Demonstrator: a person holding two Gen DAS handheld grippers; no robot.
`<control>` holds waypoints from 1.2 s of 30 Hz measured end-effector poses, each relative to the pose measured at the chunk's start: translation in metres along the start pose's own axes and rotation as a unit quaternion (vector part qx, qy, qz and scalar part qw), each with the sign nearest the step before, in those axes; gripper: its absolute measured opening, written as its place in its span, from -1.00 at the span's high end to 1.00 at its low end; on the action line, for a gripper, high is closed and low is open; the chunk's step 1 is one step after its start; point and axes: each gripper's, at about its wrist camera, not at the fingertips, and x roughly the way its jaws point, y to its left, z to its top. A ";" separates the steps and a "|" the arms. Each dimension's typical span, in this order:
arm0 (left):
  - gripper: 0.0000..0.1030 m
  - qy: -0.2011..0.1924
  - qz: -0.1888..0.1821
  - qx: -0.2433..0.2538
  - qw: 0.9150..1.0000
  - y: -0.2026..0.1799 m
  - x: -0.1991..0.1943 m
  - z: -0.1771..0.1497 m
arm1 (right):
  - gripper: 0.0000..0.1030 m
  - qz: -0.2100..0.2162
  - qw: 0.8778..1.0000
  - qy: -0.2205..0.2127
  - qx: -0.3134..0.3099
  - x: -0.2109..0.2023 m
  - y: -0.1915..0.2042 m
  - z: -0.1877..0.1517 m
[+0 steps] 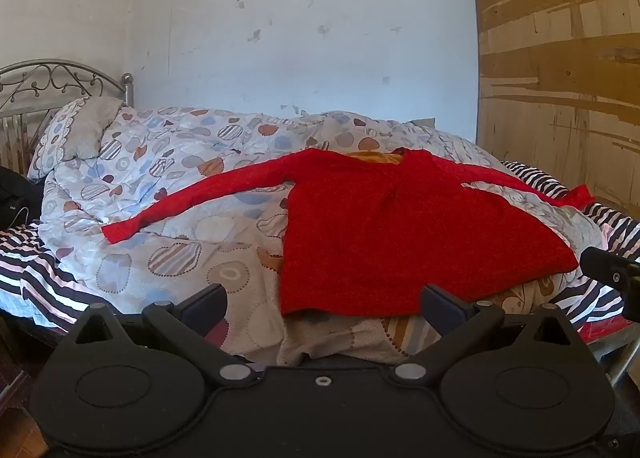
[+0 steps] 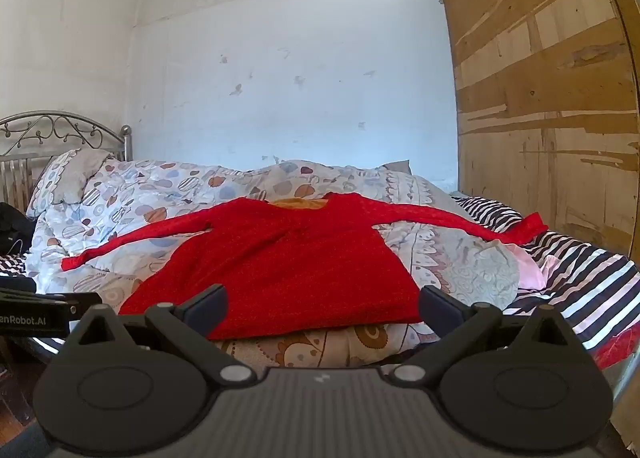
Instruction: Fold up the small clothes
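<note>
A red long-sleeved top (image 1: 384, 234) lies spread flat on the bed, both sleeves stretched out sideways, with an orange lining showing at its neck. The right wrist view shows the same top (image 2: 288, 262) from the other side. My left gripper (image 1: 322, 304) hovers open just short of the top's near hem, nothing between its fingers. My right gripper (image 2: 322, 304) is open too, in front of the hem's right half and apart from the cloth. The right gripper's body (image 1: 612, 270) shows at the left wrist view's right edge.
The top rests on a rumpled duvet (image 1: 168, 194) printed with round patterns, over a black-and-white striped sheet (image 2: 580, 282). A pillow (image 1: 76, 134) and metal headboard (image 1: 48, 82) stand at the left. A worn wooden panel (image 2: 540, 118) closes the right side.
</note>
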 end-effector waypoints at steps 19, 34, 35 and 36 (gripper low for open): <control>-0.99 0.000 0.002 0.002 1.000 -0.002 -0.001 0.000 | -1.00 0.000 1.000 0.001 0.003 -0.002 -0.004 -0.001; -0.99 0.000 0.002 0.003 1.000 -0.002 -0.001 -0.001 | -1.00 0.000 1.000 0.001 0.005 -0.002 -0.005 -0.001; -0.99 0.001 0.002 0.003 1.000 -0.003 0.000 0.000 | -1.00 0.000 1.000 0.001 0.005 -0.002 -0.004 -0.001; -0.99 0.001 0.002 0.003 1.000 -0.002 0.000 0.000 | -1.00 0.000 1.000 0.001 0.004 -0.002 -0.004 -0.001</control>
